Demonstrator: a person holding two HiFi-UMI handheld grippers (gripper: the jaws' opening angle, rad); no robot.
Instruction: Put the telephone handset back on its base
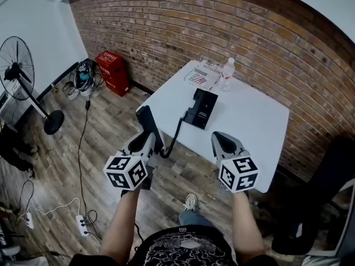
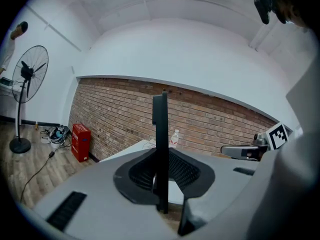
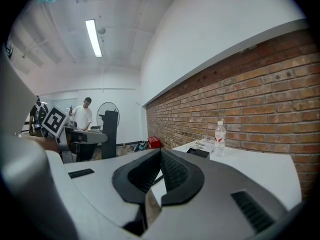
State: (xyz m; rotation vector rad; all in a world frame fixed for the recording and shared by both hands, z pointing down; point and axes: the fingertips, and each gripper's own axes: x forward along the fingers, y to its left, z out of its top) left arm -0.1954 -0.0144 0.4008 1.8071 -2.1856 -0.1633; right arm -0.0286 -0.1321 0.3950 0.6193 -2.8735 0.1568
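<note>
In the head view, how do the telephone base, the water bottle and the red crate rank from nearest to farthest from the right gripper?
1. Telephone base, on the table, just ahead of the right gripper and slightly to its left.
2. Water bottle, at the table's far edge, by the brick wall.
3. Red crate, on the floor, far to the left.

Bare studio-type workroom — brick wall (image 1: 222, 32), white table (image 1: 252, 129), pedestal fan (image 1: 16, 65), cables (image 1: 80, 148) on wood floor (image 1: 52, 168).

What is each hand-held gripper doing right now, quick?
Left hand-held gripper: closed on the telephone handset.
Right hand-held gripper: closed, holding nothing.
</note>
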